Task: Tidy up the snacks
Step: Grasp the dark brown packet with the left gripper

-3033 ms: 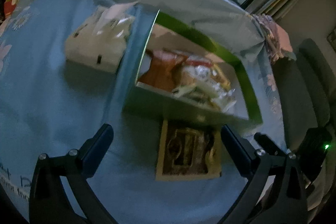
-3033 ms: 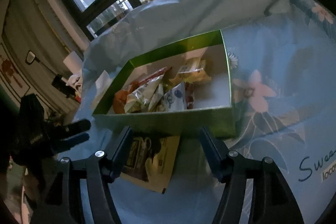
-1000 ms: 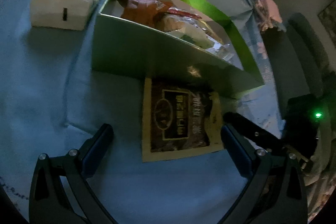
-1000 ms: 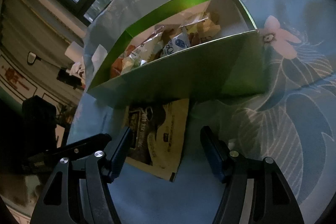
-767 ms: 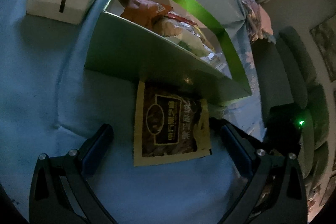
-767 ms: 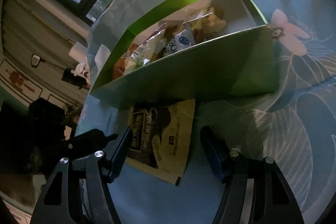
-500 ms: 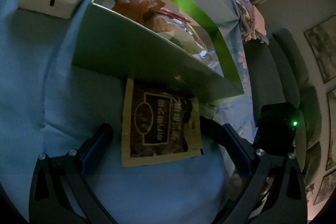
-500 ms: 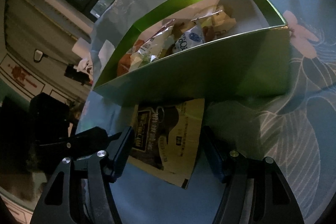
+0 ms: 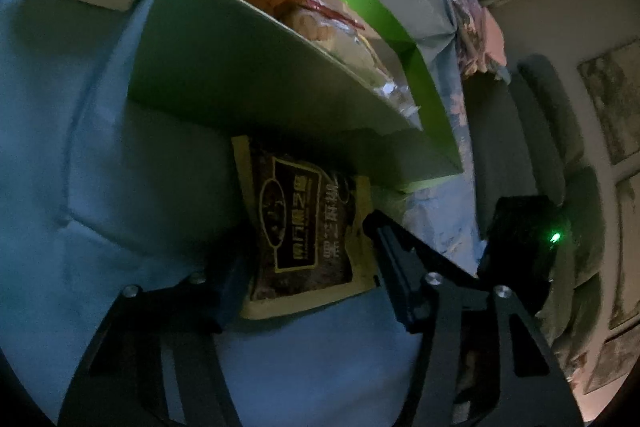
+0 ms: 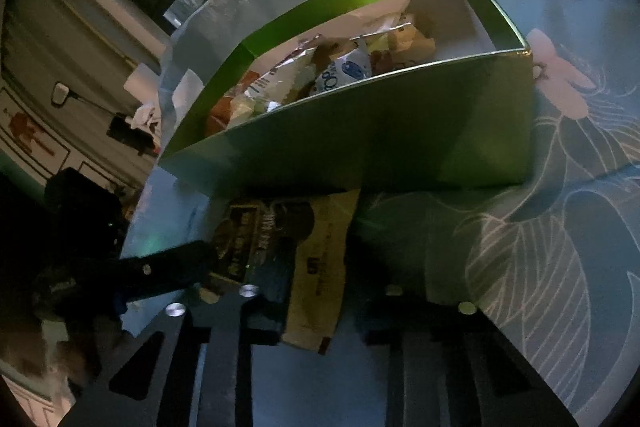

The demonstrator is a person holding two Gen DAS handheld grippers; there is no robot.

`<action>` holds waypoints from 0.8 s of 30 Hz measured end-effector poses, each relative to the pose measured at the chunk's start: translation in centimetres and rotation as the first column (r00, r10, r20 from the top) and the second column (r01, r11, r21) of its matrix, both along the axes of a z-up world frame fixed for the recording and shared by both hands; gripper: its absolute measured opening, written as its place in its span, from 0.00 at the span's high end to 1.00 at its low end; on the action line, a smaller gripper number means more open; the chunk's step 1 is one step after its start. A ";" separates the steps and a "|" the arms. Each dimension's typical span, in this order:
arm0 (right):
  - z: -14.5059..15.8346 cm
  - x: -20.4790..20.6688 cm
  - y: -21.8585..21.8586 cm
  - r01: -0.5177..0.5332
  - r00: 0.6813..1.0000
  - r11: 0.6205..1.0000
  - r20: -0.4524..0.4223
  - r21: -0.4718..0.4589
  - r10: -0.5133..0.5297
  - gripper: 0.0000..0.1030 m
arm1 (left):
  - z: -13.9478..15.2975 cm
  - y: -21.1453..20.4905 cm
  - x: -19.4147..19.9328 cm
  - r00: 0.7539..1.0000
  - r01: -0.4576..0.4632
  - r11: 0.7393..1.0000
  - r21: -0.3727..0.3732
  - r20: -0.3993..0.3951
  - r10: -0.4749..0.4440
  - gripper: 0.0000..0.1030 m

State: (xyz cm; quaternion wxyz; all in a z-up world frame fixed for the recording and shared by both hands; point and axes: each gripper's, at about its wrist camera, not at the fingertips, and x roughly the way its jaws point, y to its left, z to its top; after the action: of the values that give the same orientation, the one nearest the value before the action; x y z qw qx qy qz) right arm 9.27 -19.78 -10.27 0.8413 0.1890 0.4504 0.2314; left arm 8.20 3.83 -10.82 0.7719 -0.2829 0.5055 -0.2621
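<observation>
Packet: I see the brown snack packet (image 9: 306, 227) flat on the cloth, touching the green box (image 9: 248, 67) front wall.
Axis: runs away from me, toward the box.
Left gripper (image 9: 308, 267): jaws apart, straddling the packet's near end; nearer, I judge.
Right gripper (image 10: 320, 303): jaws apart, over the packet's right edge.

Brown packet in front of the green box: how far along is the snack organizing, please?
Done: several snacks already lie inside the green box. In hand: the brown packet lies on the blue cloth against the box wall. The left tongs straddle it; whether they grip it is unclear. The right tongs hang open over its near end. Left: lift the packet into the box.
</observation>
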 end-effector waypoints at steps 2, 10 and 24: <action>-0.2 0.0 0.2 0.004 1.000 1.000 0.007 -0.014 -0.004 0.86 | 0.2 -0.1 -0.1 1.000 0.004 1.000 0.002 0.004 -0.004 0.48; 0.1 -0.5 1.2 -0.023 0.999 1.000 0.040 0.006 0.023 0.97 | 0.0 0.1 -0.1 1.000 -0.007 1.000 0.014 -0.011 0.007 0.68; 1.7 -1.7 0.6 -0.022 0.997 0.996 0.073 0.081 0.016 0.98 | 1.9 0.5 -1.1 0.998 -0.007 1.000 -0.002 0.061 0.007 0.81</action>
State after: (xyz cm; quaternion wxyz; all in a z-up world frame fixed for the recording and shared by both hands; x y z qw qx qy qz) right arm 7.54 -19.23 -8.55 0.8464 0.2106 0.4116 0.2644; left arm 7.13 4.34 -8.88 0.7876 -0.2773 0.4803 -0.2686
